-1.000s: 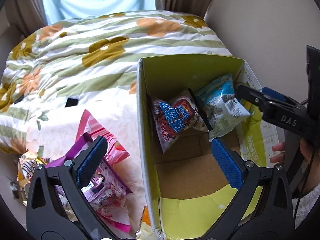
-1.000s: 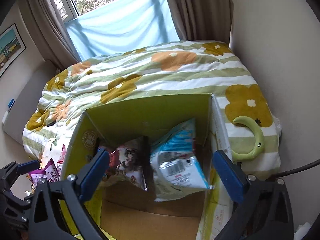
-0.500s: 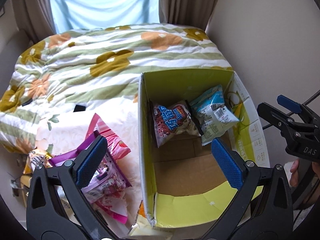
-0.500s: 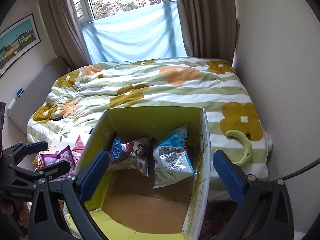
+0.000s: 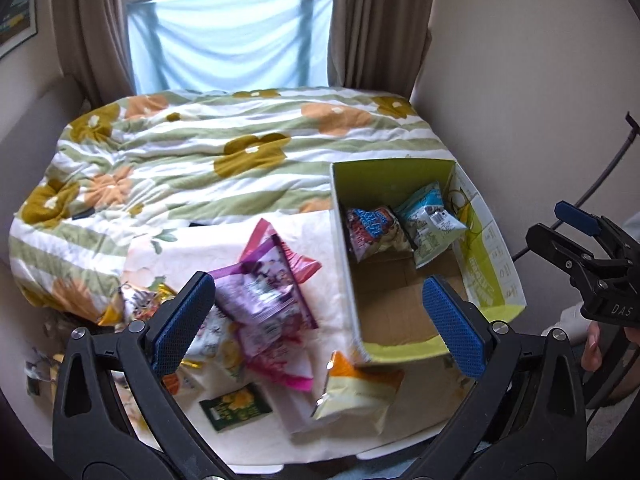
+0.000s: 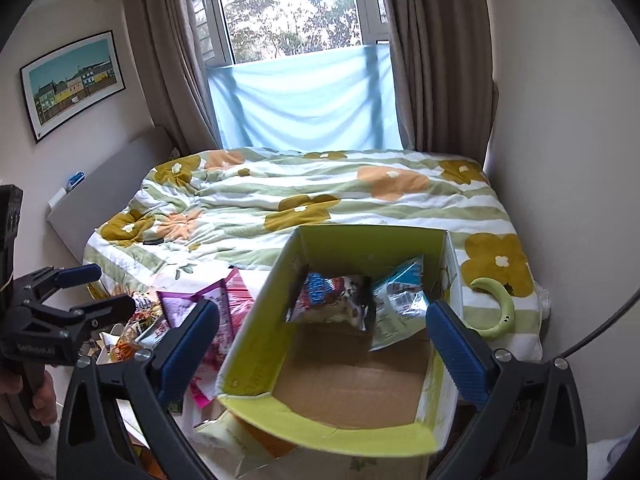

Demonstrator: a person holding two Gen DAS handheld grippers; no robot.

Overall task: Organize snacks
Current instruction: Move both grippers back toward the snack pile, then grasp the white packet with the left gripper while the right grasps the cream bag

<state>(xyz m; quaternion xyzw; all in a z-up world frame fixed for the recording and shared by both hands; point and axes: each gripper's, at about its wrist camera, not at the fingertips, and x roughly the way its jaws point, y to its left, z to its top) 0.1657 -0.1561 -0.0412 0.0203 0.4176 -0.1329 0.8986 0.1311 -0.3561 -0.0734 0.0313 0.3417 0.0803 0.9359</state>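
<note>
Far left of the left wrist view: crumpled gold-foil packets [image 5: 138, 304] at the bed's edge, partly hidden. Next, between the spread fingers of the left gripper [image 5: 318, 322], wide open and empty: a purple snack bag [image 5: 262, 292] atop a pink one [image 5: 296, 264], long axis running from near-right to far-left, just ahead of and below the left pad. Nearer the camera, a small dark green packet [image 5: 236, 406] and a pale yellow-orange bag [image 5: 360, 394], all loose on the white cloth [image 5: 308, 240] beside the box. Further right: the green cardboard box [image 5: 340, 240], open-topped, with a red-and-blue packet [image 5: 374, 230] and a light blue packet [image 5: 430, 216] leaning against its far wall; floor in front bare. Far right: the right gripper [image 6: 318, 342], likewise parted with nothing held, poised above the box mouth.

Loose pile left of the box, so plainly nearer the left gripper; likely next a short drop forward onto the purple bag, closing across its narrow width.
</note>
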